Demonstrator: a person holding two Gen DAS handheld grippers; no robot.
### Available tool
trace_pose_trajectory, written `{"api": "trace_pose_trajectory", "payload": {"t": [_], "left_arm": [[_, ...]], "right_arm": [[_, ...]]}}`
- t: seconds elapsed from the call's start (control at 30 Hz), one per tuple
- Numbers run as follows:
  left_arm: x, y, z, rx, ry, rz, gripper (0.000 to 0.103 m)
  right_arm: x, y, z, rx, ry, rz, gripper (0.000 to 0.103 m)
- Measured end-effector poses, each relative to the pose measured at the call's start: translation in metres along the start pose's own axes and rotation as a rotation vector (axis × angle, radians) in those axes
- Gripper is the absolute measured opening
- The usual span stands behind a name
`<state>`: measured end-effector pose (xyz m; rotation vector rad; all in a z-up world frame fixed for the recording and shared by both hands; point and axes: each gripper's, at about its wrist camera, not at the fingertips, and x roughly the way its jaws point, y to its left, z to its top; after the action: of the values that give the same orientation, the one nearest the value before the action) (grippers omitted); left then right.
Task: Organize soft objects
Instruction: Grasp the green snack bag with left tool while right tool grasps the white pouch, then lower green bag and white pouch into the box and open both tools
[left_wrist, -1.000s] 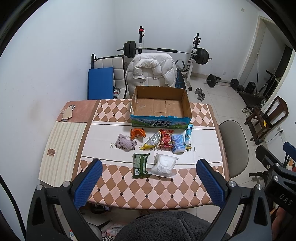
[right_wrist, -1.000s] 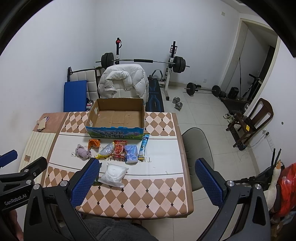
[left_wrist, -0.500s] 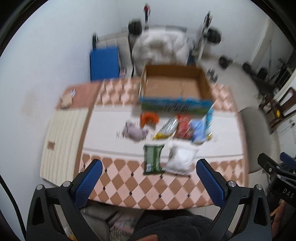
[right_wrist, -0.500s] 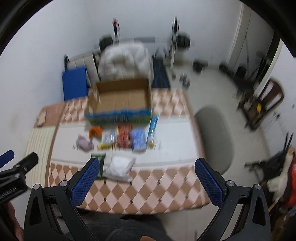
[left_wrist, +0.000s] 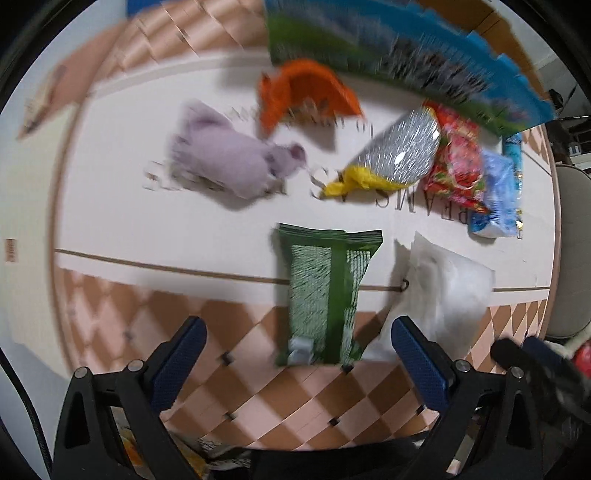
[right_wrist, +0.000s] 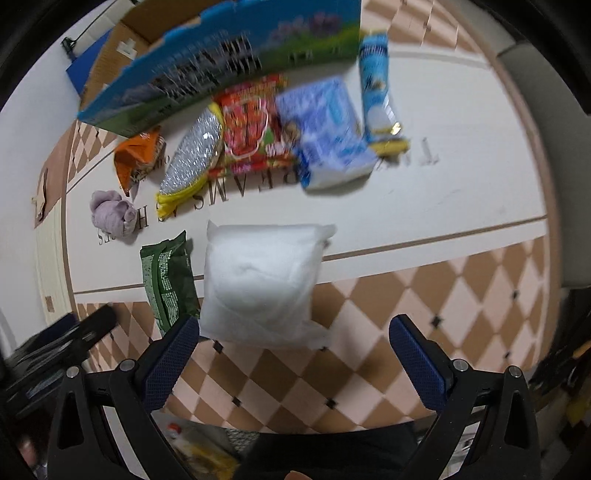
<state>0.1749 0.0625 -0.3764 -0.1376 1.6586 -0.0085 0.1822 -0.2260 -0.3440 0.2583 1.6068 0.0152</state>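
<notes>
My left gripper (left_wrist: 298, 350) is open and empty, just above the near end of a green packet (left_wrist: 325, 291). My right gripper (right_wrist: 293, 347) is open and empty at the near edge of a white stuffing bag (right_wrist: 258, 280), which also shows in the left wrist view (left_wrist: 443, 291). Beyond lie a purple cloth (left_wrist: 229, 162), an orange bag (left_wrist: 303, 92), a silver-yellow pouch (left_wrist: 395, 155), a red snack bag (right_wrist: 251, 125), a blue tissue pack (right_wrist: 325, 129) and a blue tube (right_wrist: 376, 92). The open cardboard box (right_wrist: 221, 66) stands behind them.
The table (right_wrist: 424, 295) has a checkered cloth with a white band. A grey chair (left_wrist: 572, 251) stands at the right side. The near table edge is just under both grippers. The left gripper's body shows at the lower left of the right wrist view (right_wrist: 62, 347).
Both grippers have dropped from high above the table down close to it, the left toward the green packet and the right toward the white bag. The objects have not moved.
</notes>
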Motion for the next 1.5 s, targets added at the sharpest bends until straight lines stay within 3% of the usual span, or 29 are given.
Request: {"api": "trace_pose_trajectory", "payload": {"t": [0.03,0.1,0.17,0.23,0.37,0.5,0.63,0.7,0.8,0.97,1.03,1.13,1.23,1.33,1.4,1.5], "left_arm": [[0.016,0.0,0.006,-0.007,0.036,-0.015,0.101],[0.036,0.002,0.012,-0.015,0.076,-0.021,0.088],[0.053,0.006,0.014,-0.006,0.119,0.003,0.063],[0.056,0.011,0.013,0.007,0.126,0.014,0.05],[0.05,0.019,0.008,0.045,0.068,0.11,0.05],[0.059,0.025,0.006,0.034,0.088,0.064,0.051],[0.056,0.026,0.008,0.008,0.081,0.038,0.038],[0.051,0.025,0.007,0.016,0.059,0.041,0.035],[0.023,0.024,0.013,0.04,0.014,0.06,0.033],[-0.06,0.001,0.026,0.08,-0.089,-0.018,0.032],[-0.108,-0.015,0.045,0.114,-0.159,-0.055,0.032],[-0.152,-0.032,0.082,0.148,-0.203,-0.106,0.033],[-0.19,-0.05,0.154,0.159,-0.209,-0.143,0.033],[-0.183,-0.06,0.222,0.159,-0.239,-0.122,0.033],[-0.172,-0.068,0.28,0.148,-0.208,-0.139,0.033],[-0.138,-0.077,0.324,0.15,-0.137,-0.155,0.033]], "right_arm": [[0.007,0.0,0.0,0.01,0.008,0.003,0.103],[0.012,0.004,-0.002,0.018,0.025,0.012,0.103],[0.016,0.005,-0.004,0.017,0.037,0.005,0.103],[0.022,0.008,-0.004,0.011,0.044,-0.003,0.103],[0.033,0.013,0.0,0.018,0.06,-0.002,0.103],[0.053,0.026,0.008,0.037,0.101,0.003,0.103],[0.076,0.038,0.01,0.039,0.142,-0.048,0.102],[0.08,0.042,0.007,0.031,0.136,-0.076,0.082],[0.072,0.049,-0.001,-0.002,0.105,-0.098,0.069],[0.025,0.046,-0.016,-0.054,0.077,-0.024,0.066],[-0.012,0.041,-0.016,-0.069,0.038,0.021,0.066],[-0.084,0.034,0.001,-0.099,-0.047,0.088,0.066],[-0.145,0.031,0.048,-0.143,-0.123,0.128,0.066],[-0.171,0.035,0.108,-0.167,-0.157,0.143,0.066],[-0.173,0.042,0.163,-0.189,-0.18,0.121,0.066],[-0.143,0.07,0.242,-0.208,-0.161,0.09,0.066]]}}
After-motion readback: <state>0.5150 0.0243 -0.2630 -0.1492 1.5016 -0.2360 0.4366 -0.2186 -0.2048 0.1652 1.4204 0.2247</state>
